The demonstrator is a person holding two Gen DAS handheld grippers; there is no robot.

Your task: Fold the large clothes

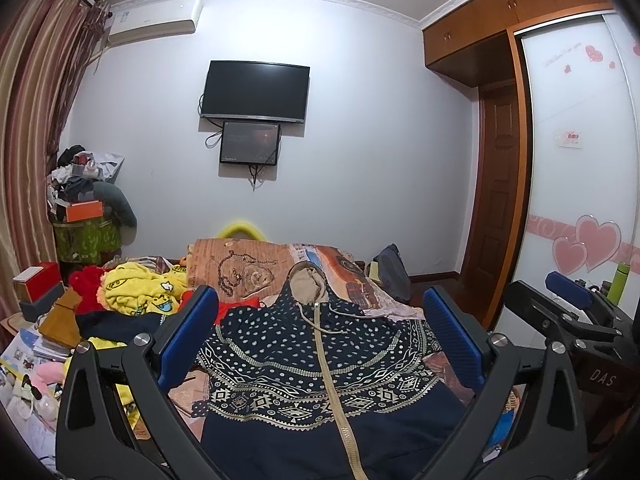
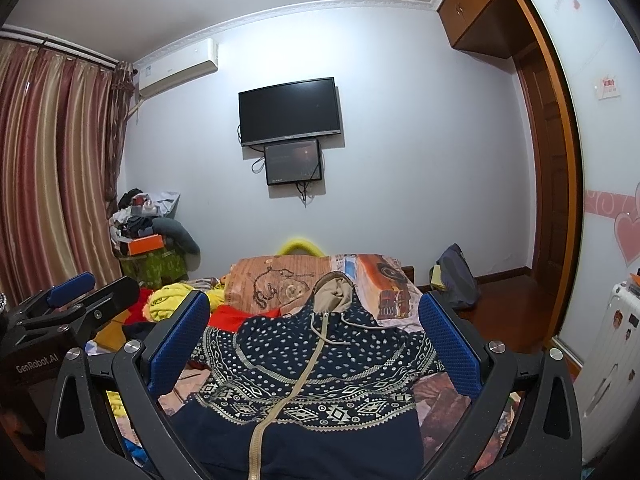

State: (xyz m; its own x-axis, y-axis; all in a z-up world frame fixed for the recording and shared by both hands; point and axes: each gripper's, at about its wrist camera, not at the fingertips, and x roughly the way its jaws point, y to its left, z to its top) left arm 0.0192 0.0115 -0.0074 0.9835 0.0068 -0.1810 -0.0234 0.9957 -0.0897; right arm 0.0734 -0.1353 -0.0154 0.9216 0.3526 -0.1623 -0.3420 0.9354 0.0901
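Navy zip hoodie [image 1: 316, 364] lies front-up on the bed [image 1: 240, 268], filling the lower centre of both wrist views. Hood [image 1: 308, 280] points to the far end, toward the wall with the TV [image 1: 255, 92]. Zip [image 1: 334, 380] closed, drawstrings loose across the chest. The sleeves appear already tucked in; not certain from here.

Left gripper [image 1: 320, 336]: blue pads spread wide, nothing between them, hovering over the hoodie's lower half. Right gripper [image 2: 316, 340]: likewise released, empty, above the same garment. Each shows at the edge of the other's view, so they are near one another.

Risks, as judged:
- Both tongs sit close together. Reaching for the hem at once could knock them together or pinch the same patch of cloth.
- Fabric looks thick and double-layered. A shallow pinch may catch only the top layer, so the fold drags unevenly and the zip line skews.
- Loose drawstrings could snag on a pad.
- Yellow garment [image 1: 140, 292] and red cloth [image 1: 86, 284] crowd the middle left of the frame. A wide sweep there may pull them into the fold.
- The bedding beneath looks rumpled and may be gripped along with the hoodie.
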